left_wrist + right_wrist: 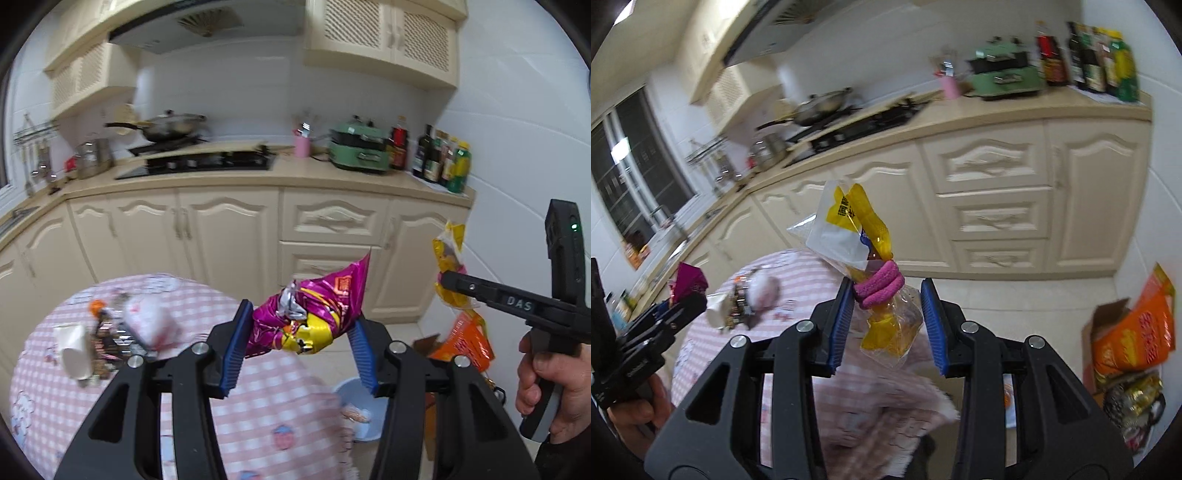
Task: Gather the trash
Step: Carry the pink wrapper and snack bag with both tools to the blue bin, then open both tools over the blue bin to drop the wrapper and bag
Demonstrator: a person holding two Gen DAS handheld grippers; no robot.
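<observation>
Your left gripper (299,332) clamps the magenta wrapper (314,314); your right gripper (886,317) pinches the yellow bag (882,295). Carry both over the blue bin (354,398) beside the desk (258,406), then release.

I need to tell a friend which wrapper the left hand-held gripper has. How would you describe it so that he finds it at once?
Start at the round table with the pink checked cloth. Just past its edge, in the air before the cream cabinets, the left hand-held gripper has a crumpled wrapper between its blue pads. It is shiny magenta with yellow print, whereas the right hand-held gripper's bag is clear and yellow.
</observation>
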